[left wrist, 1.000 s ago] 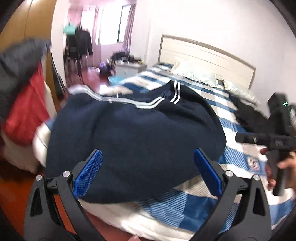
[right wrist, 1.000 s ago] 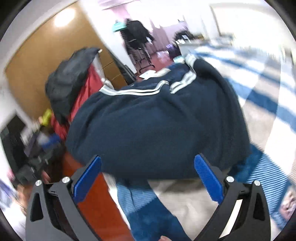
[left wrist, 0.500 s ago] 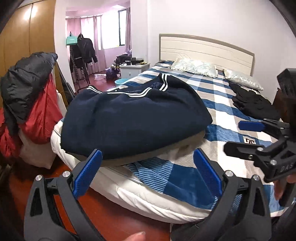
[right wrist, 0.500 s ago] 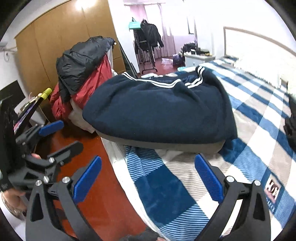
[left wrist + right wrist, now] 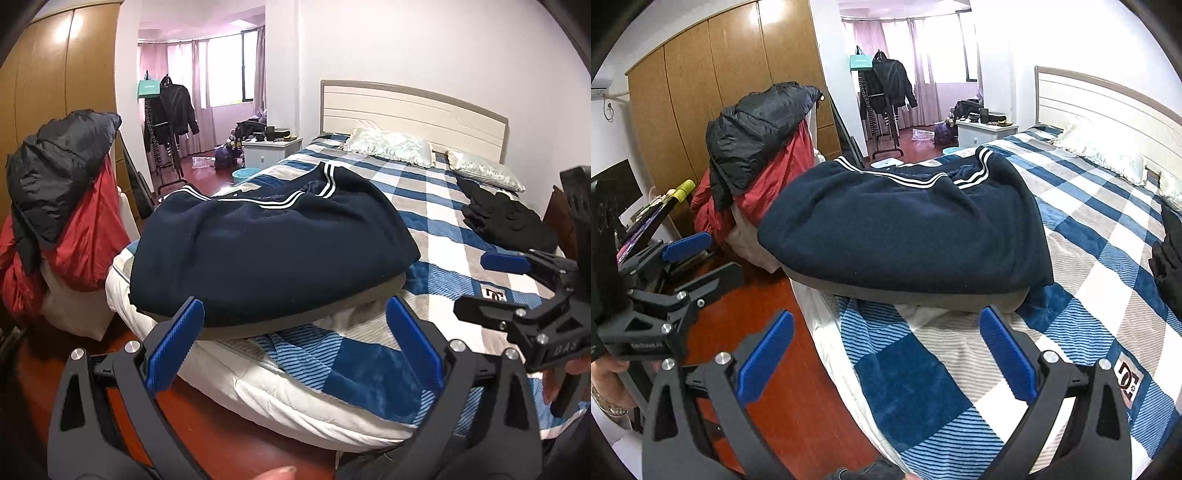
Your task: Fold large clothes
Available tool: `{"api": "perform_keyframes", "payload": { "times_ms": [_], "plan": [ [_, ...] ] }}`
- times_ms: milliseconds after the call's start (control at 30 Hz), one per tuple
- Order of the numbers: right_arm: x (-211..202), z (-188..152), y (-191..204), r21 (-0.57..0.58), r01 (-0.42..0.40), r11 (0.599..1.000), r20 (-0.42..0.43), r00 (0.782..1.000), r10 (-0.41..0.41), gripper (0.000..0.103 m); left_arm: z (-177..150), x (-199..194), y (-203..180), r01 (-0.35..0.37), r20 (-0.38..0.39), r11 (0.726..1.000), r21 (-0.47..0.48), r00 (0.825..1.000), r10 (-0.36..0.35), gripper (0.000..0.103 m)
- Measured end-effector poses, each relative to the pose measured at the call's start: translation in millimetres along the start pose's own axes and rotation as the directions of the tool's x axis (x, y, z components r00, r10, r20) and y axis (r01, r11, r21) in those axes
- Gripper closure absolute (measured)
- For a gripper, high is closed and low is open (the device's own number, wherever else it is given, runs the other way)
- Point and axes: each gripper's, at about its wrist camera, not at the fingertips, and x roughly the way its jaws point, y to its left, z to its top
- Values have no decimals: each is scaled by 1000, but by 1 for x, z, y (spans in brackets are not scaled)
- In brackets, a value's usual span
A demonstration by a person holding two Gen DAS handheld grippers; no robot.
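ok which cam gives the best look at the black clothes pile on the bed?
Left wrist. The black clothes pile sits whole on the checked blanket below the pillow. Right wrist catches only a sliver, cut off at the frame's right edge.

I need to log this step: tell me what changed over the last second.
Both tools, left and right, pulled back from the navy jacket toward the foot of the bed, open and empty throughout. The jacket stayed folded in a heap on the blanket, and the black clothes did not move.
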Motion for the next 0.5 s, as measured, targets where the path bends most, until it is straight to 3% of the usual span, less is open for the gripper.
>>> {"api": "perform_keyframes", "payload": {
  "times_ms": [500],
  "plan": [
    [-3, 9, 4, -10, 7, 1000, 35, 999, -7, 5, 2, -4, 7, -12, 11, 1000, -18, 1000, 12, 6]
  ]
}}
